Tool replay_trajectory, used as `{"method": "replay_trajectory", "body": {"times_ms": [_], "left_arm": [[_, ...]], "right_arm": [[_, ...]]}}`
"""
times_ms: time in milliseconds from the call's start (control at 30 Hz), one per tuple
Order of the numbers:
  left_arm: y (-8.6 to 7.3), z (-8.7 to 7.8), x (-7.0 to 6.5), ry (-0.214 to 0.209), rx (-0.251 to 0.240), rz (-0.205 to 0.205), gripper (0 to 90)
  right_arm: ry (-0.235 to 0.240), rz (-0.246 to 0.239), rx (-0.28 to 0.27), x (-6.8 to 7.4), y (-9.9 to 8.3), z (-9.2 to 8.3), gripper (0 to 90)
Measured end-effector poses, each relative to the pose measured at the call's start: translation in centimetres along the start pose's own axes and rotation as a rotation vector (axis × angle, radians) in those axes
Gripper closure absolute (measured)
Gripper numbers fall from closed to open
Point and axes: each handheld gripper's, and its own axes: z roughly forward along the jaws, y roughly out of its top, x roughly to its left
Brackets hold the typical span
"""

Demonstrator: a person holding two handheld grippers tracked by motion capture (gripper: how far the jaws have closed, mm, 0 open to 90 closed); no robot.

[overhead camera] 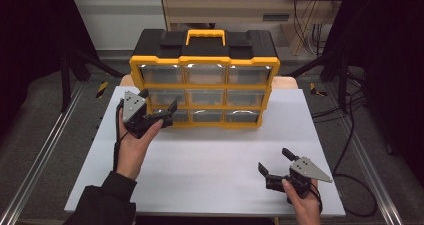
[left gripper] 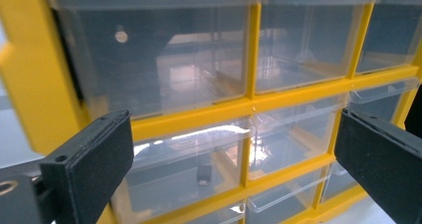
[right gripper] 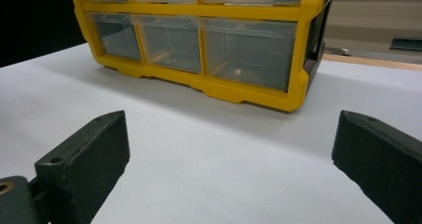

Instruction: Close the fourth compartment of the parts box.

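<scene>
Both sets of jaws stand released: left gripper at the drawer cabinet's seven o'clock corner, right gripper at five o'clock, grasping nothing.

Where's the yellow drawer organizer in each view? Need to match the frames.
High view: yellow drawer organizer at upper centre on the white table, left gripper at its lower-left drawers.
Left gripper view: its clear drawers right ahead, beyond the open jaws.
Right gripper view: at the top, bottom drawer row visible.
Shared landmark: the yellow dividers between drawers.
</scene>
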Motion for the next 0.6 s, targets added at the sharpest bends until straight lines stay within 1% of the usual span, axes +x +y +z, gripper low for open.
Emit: {"method": "replay_trajectory", "body": {"times_ms": [167, 400, 600], "left_arm": [[0.7, -0.7, 1.1, 0.007, -0.001, 0.006, 0.7], [0.8, -1.7, 2.9, 0.031, 0.014, -0.010, 0.4], [1.0, -2.6, 4.0, 0.035, 0.014, -0.026, 0.4]], "right_arm": [[0.007, 0.001, 0.005, 0.1, 0.0, 0.1, 2.0], [0.010, 0.001, 0.005, 0.2, 0.0, 0.1, 2.0], [0.012, 0.000, 0.005, 0.2, 0.0, 0.2, 2.0]]}}
